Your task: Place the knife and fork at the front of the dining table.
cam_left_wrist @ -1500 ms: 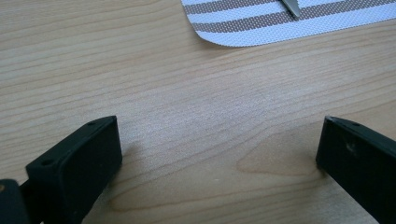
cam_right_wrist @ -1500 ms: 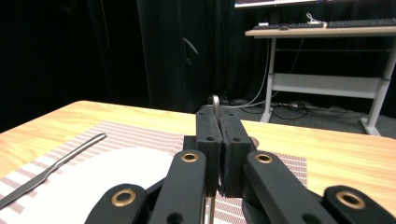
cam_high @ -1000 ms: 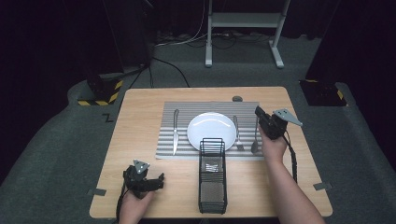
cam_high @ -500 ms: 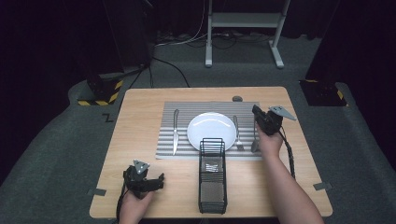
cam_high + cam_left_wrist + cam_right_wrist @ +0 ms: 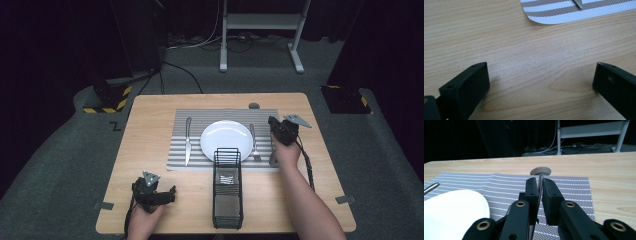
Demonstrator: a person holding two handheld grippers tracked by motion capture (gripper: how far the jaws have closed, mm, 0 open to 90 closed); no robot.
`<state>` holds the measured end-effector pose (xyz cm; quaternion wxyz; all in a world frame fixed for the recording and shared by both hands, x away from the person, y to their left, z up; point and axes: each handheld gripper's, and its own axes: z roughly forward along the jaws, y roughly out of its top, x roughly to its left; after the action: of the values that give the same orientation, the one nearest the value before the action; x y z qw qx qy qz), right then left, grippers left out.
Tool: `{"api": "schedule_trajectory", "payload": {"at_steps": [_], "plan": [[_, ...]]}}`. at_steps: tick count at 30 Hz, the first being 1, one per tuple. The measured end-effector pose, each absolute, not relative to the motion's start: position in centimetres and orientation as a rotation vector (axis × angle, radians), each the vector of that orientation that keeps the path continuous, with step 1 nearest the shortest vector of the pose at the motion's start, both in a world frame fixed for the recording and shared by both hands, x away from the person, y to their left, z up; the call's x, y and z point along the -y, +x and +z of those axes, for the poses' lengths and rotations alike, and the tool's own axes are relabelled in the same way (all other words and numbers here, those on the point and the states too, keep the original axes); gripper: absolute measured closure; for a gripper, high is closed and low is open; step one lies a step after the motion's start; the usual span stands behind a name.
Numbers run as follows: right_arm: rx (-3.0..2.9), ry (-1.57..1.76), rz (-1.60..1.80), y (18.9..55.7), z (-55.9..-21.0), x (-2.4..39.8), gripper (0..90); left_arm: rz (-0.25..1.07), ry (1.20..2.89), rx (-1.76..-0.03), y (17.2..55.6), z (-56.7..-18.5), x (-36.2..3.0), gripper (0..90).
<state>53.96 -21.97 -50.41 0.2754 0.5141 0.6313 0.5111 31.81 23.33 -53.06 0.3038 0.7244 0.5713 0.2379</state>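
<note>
My right gripper (image 5: 276,125) hovers low over the right side of the striped placemat (image 5: 195,160), shut on a thin metal spoon (image 5: 272,158) whose end shows below the hand. In the right gripper view the spoon (image 5: 539,185) stands edge-on between the nearly closed jaws (image 5: 539,182). A white plate (image 5: 226,137) sits mid-mat, with a fork (image 5: 254,142) to its right and a knife (image 5: 188,140) to its left. My left gripper (image 5: 169,192) rests at the table's near left, open, with bare wood between its jaws (image 5: 541,80).
A black wire basket (image 5: 227,187) stands on the table in front of the plate, near the front edge. A small round disc (image 5: 254,105) lies just beyond the mat. The mat's corner (image 5: 554,15) and the knife's tip (image 5: 579,3) lie ahead of the left gripper.
My right gripper has sunk a little toward the mat and shifted slightly left, with the spoon still in it. The left gripper has stayed put.
</note>
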Motion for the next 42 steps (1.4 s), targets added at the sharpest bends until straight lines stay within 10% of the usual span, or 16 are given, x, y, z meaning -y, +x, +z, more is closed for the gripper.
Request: {"api": "schedule_trajectory", "payload": {"at_steps": [20,31,42], "plan": [[-1.714,1.363,1.304,52.7,-49.8,22.2,71.6,0.625,1.919,-1.511,31.8,-53.1,-23.3,0.8],[-1.775,1.324,1.212,46.2,-49.5,23.1,74.5,0.627,1.922,-1.511,31.8,-53.1,-23.3,0.7],[-1.892,1.267,1.12,38.9,-50.5,23.3,58.0,0.626,1.922,-1.512,31.8,-53.1,-23.3,0.6]]}}
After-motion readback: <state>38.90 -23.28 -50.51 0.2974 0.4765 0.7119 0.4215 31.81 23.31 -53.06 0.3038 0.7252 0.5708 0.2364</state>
